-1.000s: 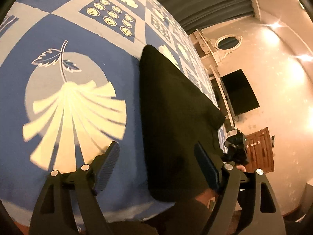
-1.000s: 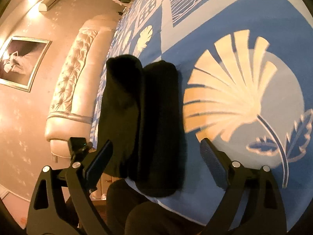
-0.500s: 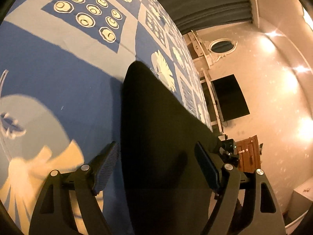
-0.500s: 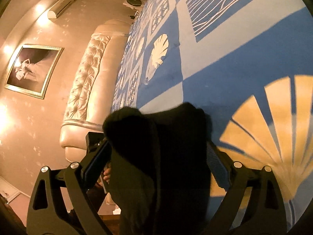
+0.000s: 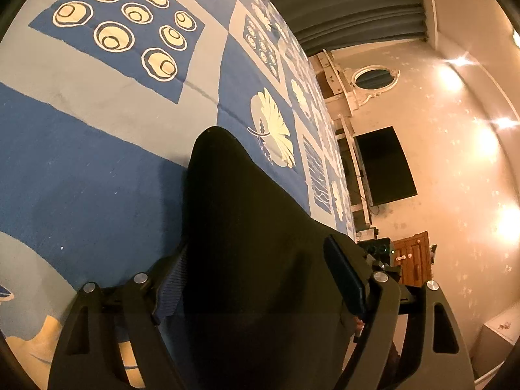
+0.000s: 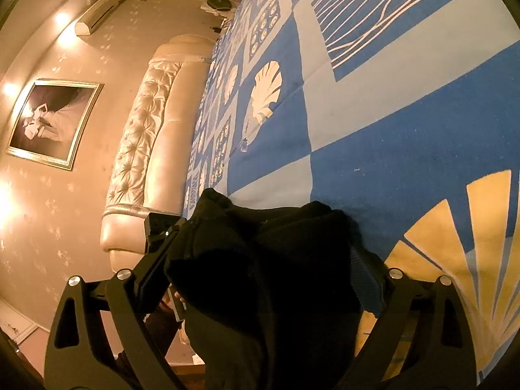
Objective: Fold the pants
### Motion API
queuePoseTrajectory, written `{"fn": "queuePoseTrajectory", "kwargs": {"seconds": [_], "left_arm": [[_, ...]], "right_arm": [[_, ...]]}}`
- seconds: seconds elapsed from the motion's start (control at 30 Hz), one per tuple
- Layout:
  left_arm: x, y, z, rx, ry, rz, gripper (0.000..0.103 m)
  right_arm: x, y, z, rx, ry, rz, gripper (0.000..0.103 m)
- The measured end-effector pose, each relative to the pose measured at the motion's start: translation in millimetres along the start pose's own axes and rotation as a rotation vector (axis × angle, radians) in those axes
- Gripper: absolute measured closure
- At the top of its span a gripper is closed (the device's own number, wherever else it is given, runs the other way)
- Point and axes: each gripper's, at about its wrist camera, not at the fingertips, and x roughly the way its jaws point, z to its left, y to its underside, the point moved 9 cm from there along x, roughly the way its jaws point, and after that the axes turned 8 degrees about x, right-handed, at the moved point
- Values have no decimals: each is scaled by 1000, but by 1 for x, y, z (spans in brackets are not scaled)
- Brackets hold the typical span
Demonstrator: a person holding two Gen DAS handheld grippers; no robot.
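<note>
A blue and grey patterned bedspread [image 5: 97, 169] covers the bed. The black pants [image 5: 253, 243] lie folded on it at the near edge, and extend between both pairs of fingers. Left gripper [image 5: 260, 289]: fingers set wide, straddling the fabric. Right gripper [image 6: 260, 279]: fingers spread wide around the bunched cloth; whether they clamp it cannot be told.
</note>
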Motion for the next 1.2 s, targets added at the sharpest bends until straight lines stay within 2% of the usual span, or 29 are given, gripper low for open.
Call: {"fn": "queuePoseTrajectory", "kwargs": {"seconds": [0.17,0.33,0.37,0.4,0.5,0.7,0.77,0.83,1.07,1.2], "left_arm": [[2,0,-1,35,-30,13,25],[2,-8,7,-24,-12,-16,25],[2,-9,7,-23,-13,-16,25],[3,-9,8,-19,-21,-13,26],[5,-8,9,-1,-54,-1,36],[2,-6,17,8,-88,7,61],[1,-5,15,35,-109,9,69],[0,-5,12,66,-137,7,71],[0,-8,4,147,-229,6,73],[1,-13,5,150,-236,12,73]], "right_arm": [[0,-4,-1,0,13,9,9],[2,-7,-2,-1,24,15,11],[0,-7,-5,-1,27,15,15],[-1,-7,-7,1,41,15,25],[-4,-8,-19,11,77,15,45],[-3,-6,-19,-17,110,6,57],[-3,-5,-16,-28,105,2,58],[-3,-4,-15,-33,99,-1,59],[-3,-5,-16,-23,80,-14,60],[-1,-7,-15,-22,73,-17,60]]}}
